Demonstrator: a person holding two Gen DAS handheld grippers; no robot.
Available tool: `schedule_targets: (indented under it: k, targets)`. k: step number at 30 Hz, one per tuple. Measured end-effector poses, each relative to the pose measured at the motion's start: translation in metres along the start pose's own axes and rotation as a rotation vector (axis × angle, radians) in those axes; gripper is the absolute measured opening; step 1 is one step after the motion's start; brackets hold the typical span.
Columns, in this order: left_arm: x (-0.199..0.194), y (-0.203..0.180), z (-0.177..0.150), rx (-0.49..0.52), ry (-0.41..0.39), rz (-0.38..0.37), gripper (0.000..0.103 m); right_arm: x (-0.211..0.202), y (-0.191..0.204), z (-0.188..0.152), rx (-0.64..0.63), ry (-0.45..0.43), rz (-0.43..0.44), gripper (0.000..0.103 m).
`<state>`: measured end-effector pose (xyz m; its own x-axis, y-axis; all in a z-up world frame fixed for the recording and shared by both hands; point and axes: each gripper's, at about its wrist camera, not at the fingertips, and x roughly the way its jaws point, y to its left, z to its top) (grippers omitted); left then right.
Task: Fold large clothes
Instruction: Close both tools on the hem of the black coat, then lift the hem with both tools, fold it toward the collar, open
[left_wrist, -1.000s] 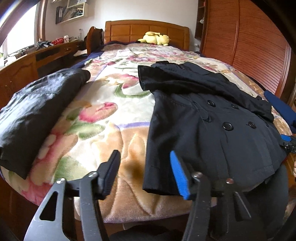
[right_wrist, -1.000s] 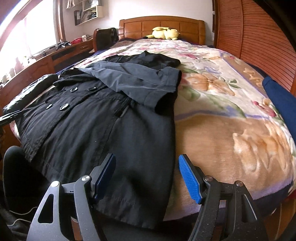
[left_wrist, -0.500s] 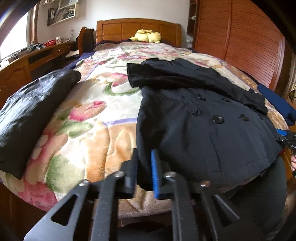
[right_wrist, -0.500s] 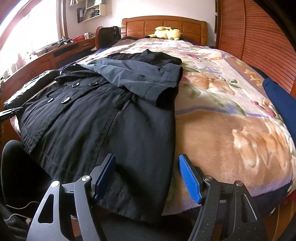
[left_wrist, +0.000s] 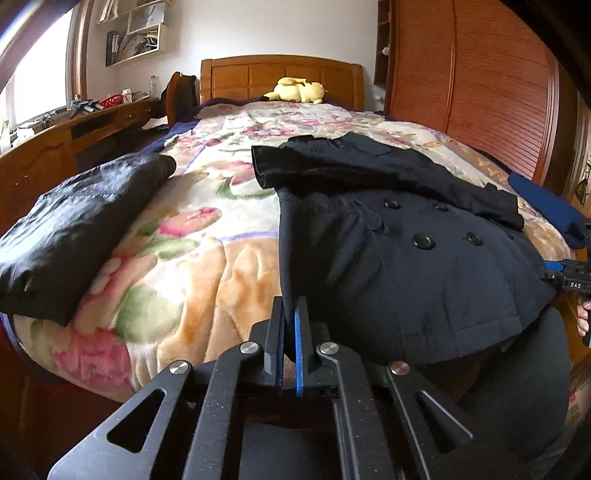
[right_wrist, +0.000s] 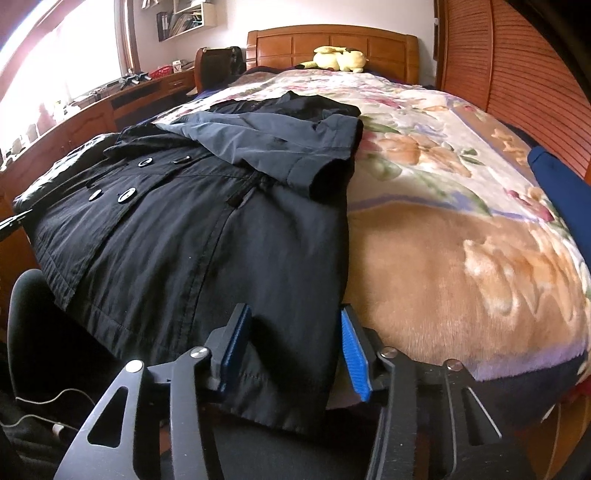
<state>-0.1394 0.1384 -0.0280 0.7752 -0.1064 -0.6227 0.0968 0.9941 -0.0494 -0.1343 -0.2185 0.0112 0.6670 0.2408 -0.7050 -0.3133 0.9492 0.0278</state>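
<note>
A second ago my left gripper (left_wrist: 289, 325) stood open at the foot of the bed (left_wrist: 207, 236), off the coat's corner; now it is clamped tight on the near left edge of the black coat (left_wrist: 399, 266), the cloth pinched between the dark pad and the blue one. The view has also slid toward the coat, so the hem sits right in front of me.

My right gripper (right_wrist: 295, 343) has hardly shifted, but its jaws, which stood wide before, are closing. The coat's (right_wrist: 207, 251) right hem corner hangs between the two blue pads (right_wrist: 354, 350); I cannot tell whether they press on it yet.

The coat itself lies where it lay: front up on the floral blanket (right_wrist: 461, 240), buttons showing, both sleeves folded across the chest, its lower hem drooping over the foot of the bed.

The folded black garment (left_wrist: 77, 229) to the left, the blue cloth (left_wrist: 546, 206) at the right edge and the yellow plush toy (left_wrist: 297, 90) by the headboard (left_wrist: 280, 75) are all as before.
</note>
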Motion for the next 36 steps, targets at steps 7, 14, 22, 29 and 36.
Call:
schedule_targets:
  k: [7,14,22,29,36]
  targets:
    - [0.000,-0.004,-0.001,0.013,0.001,0.008,0.005,0.001,-0.004,0.000,0.021,-0.009,0.004,0.049]
    - [-0.013,-0.011,-0.001,0.032,-0.032,-0.002,0.004,-0.002,-0.006,-0.003,0.042,-0.014,0.061,0.005]
    - [-0.057,-0.012,0.027,-0.006,-0.156,-0.071,0.004,-0.066,-0.009,0.010,0.046,-0.191,0.128,0.004]
    - [-0.096,-0.024,0.058,0.021,-0.279,-0.102,0.004,-0.120,-0.016,0.029,0.040,-0.329,0.146,0.004]
    - [-0.066,-0.023,0.119,0.065,-0.321,-0.064,0.004,-0.114,-0.033,0.081,0.001,-0.370,0.091,0.004]
